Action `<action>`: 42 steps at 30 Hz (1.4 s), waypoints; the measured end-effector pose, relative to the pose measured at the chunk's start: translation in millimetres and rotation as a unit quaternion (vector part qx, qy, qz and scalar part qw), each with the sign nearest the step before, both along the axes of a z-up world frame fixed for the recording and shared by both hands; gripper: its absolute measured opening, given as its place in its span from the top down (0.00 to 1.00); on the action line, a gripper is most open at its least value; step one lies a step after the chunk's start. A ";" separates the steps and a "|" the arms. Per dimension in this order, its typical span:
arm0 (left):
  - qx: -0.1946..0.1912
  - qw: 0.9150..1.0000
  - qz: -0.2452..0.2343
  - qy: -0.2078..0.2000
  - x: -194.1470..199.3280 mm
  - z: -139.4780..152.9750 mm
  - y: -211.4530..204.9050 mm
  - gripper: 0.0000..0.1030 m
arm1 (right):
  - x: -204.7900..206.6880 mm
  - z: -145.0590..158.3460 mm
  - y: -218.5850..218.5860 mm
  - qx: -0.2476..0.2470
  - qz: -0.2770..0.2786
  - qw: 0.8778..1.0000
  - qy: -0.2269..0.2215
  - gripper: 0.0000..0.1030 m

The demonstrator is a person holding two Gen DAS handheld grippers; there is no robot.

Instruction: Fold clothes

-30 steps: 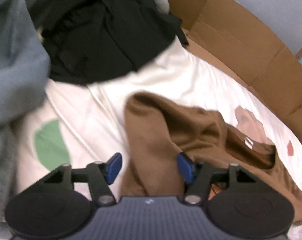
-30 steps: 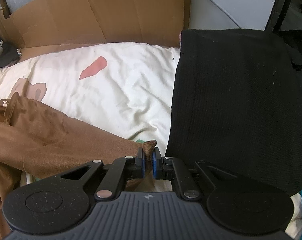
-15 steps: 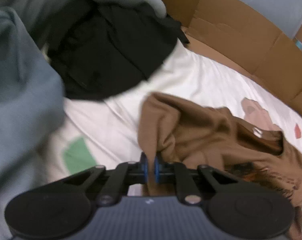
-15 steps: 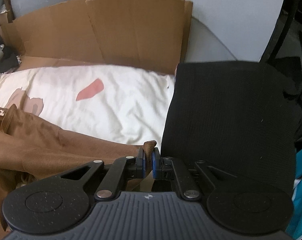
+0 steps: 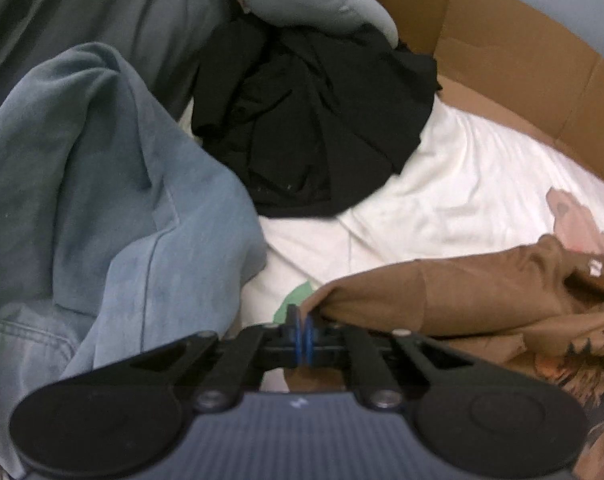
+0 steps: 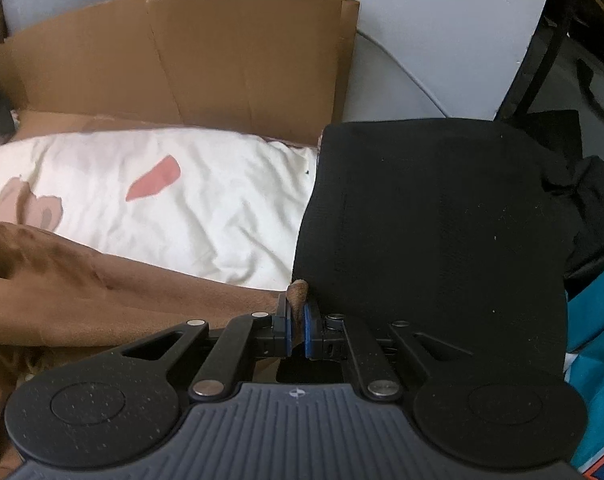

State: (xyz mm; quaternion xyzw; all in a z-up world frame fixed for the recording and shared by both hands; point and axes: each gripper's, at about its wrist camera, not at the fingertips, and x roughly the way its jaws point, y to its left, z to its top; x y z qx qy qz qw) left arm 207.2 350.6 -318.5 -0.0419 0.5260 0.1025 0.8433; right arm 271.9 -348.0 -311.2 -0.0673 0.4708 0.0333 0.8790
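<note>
Brown garment (image 5: 454,292) edge is pinched in both claws: left gripper (image 5: 300,334) fully closed on it, right gripper (image 6: 297,330) clamped on a corner poking above its pads.

Dim, soft indoor light; motion-blurred left view, sharper right view, fisheye-bent dark corners.

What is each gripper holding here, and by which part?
Both hold the brown garment. The left gripper pinches a bunched edge; the right gripper pinches a corner, its tip poking above the shut jaws.
</note>
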 end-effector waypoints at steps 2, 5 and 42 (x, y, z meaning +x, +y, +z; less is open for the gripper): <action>-0.001 1.000 0.000 0.014 -3.1 -7.0 0.8 0.97 | -0.3 -4.6 1.3 -0.010 0.000 1.000 0.006 0.96; -0.017 0.998 -0.027 0.058 -7.5 -18.8 -7.1 0.92 | -3.3 -14.6 9.8 -0.037 0.012 0.999 0.032 0.94; -0.027 0.986 -0.161 0.022 49.4 -45.3 -67.8 0.55 | 30.0 -19.2 69.5 0.078 0.132 0.988 0.034 0.88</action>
